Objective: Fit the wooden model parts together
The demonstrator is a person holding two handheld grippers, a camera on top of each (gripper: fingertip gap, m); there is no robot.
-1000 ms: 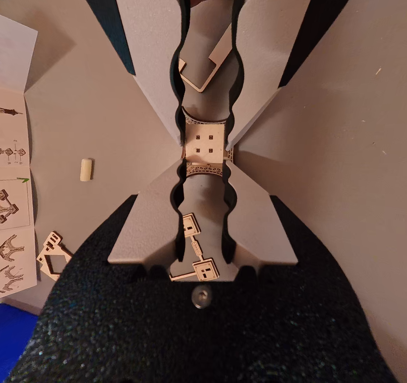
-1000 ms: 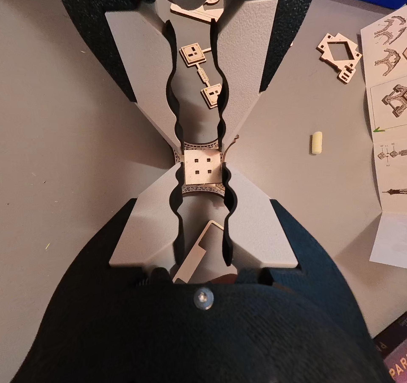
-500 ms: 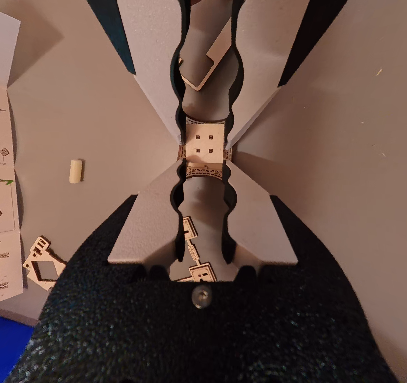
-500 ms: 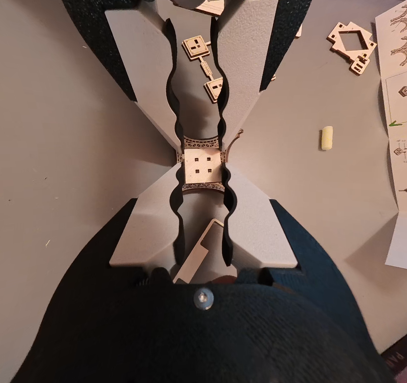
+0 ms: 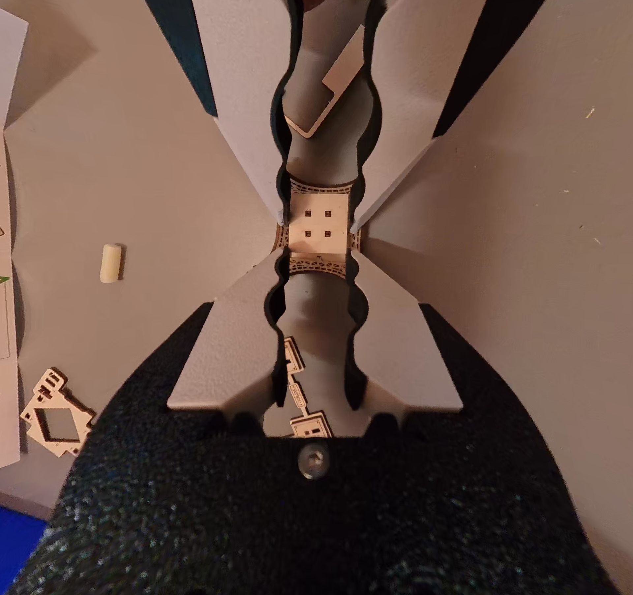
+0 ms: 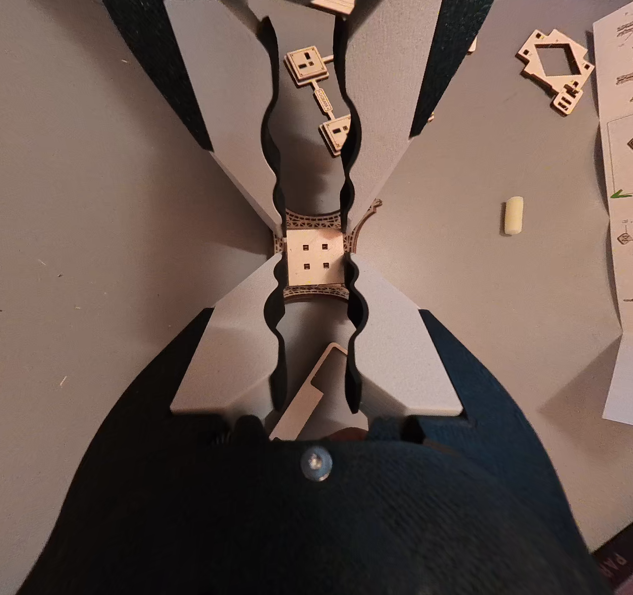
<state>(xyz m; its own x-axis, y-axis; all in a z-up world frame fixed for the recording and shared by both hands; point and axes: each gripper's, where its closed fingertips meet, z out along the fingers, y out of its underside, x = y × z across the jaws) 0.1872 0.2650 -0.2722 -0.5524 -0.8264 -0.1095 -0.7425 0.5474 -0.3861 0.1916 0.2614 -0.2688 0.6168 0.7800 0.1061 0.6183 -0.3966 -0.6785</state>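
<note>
Left tongs (image 5: 317, 256) and right tongs (image 6: 313, 255) meet tip to tip, both clenched on the wooden lattice model (image 5: 318, 227) above the table (image 5: 513, 236).

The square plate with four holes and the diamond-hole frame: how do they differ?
The square plate is held up between both grippers' fingertips; the frame lies loose on the table. The plate has four small square holes; the frame has one large diamond opening. Both are pale laser-cut wood.

Dim warm light, soft shadows, fisheye edges
</note>
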